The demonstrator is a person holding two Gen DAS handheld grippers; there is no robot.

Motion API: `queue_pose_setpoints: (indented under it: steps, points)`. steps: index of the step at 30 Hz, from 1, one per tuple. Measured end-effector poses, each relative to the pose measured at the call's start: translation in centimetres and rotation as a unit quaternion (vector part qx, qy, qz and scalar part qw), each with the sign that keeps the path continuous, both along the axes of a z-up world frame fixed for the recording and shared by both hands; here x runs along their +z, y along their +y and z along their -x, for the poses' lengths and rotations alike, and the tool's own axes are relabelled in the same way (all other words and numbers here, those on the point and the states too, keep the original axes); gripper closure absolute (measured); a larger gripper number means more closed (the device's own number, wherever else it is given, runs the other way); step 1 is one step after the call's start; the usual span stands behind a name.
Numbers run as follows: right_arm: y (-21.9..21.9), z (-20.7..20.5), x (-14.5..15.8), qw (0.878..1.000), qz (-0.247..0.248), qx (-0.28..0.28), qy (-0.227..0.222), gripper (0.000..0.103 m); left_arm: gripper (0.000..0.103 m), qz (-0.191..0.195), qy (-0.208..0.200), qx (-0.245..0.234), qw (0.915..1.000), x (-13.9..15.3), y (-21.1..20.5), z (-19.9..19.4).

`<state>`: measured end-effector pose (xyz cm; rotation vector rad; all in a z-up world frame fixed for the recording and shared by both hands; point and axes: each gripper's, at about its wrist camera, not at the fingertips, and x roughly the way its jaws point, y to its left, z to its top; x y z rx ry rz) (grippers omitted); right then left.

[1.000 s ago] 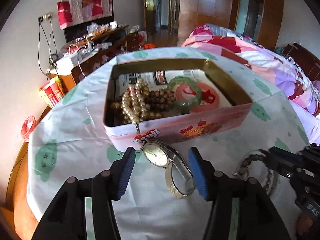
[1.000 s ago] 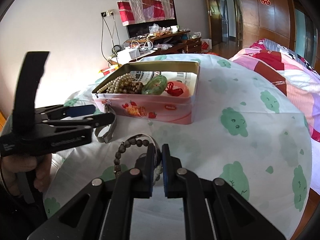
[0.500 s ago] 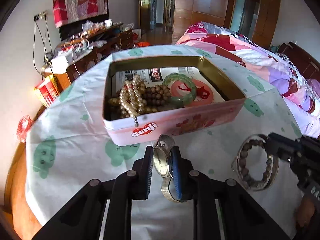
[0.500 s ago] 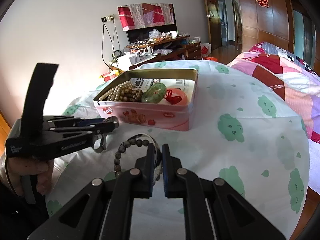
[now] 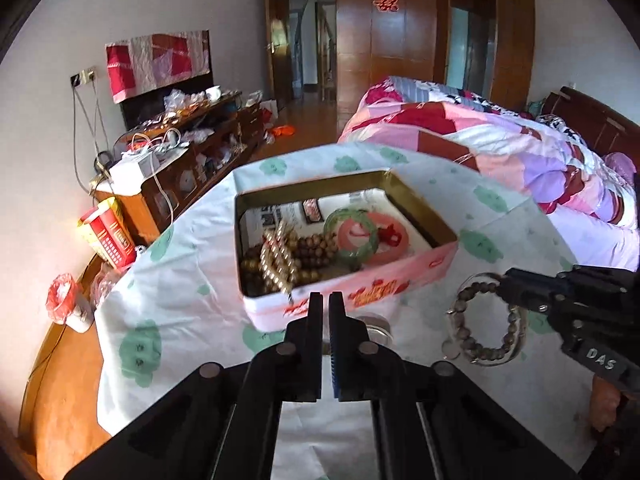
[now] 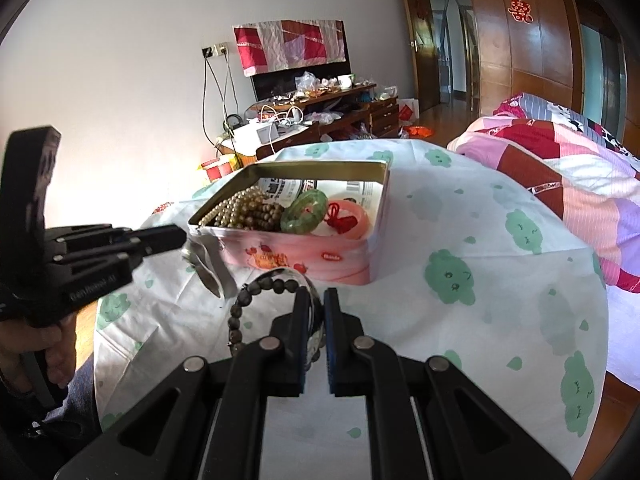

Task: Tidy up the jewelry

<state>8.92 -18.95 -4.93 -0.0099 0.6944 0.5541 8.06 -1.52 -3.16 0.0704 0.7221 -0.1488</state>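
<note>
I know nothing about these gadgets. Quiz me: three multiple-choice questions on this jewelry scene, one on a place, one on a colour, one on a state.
1. Where does the green bangle lie?
A. in the pink tin
B. on the bed
C. on the floor
2. What colour are the cloud prints on the tablecloth?
A. red
B. green
C. black
3. What does the right gripper hold?
A. nothing
B. a spoon
C. a dark bead bracelet

Answers: 1 A, it rests among the beads inside the tin. 2 B, they are green. 3 C, its fingers are pinched on the bracelet.

Round table under a white cloth with green prints, bearing an open pink tin.
</note>
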Motion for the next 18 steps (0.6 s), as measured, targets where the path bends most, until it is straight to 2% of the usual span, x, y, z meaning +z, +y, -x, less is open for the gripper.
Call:
queue_pose_setpoints:
  steps: [7, 10, 12, 14, 17, 18]
  points:
    - [-0.1, -0.5, 0.1, 1.0, 0.0, -0.001, -0.002, 0.093, 0.102, -0.001, 0.014, 0.001, 0.9999, -1.1, 0.0, -0.4]
    - [-0.1, -0.5, -0.1, 1.0, 0.002, 0.002, 0.003, 0.093, 0.1, -0.019, 0.03, -0.001, 0.9994, -2.3, -0.6, -0.5]
    - [-0.1, -0.5, -0.4, 1.0, 0.003, 0.005, 0.008, 0.093, 0.097, -0.015, 0.049, -0.008, 0.9986, -3.3, -0.8, -0.9]
    - [-0.1, -0.4, -0.8, 1.0, 0.004, 0.009, 0.015, 0.093, 0.092, -0.02, 0.061, -0.008, 0.9979, -4.0, -1.0, -1.2]
    - [0.1, -0.4, -1.7, 0.999, 0.013, 0.018, 0.032, 0.092, 0.072, -0.04, 0.061, 0.005, 0.9973, -4.7, -1.0, -1.4]
    - [0.1, -0.4, -2.2, 0.999, 0.017, 0.019, 0.04, 0.09, 0.059, -0.043, 0.06, 0.01, 0.9972, -4.8, -0.8, -1.5]
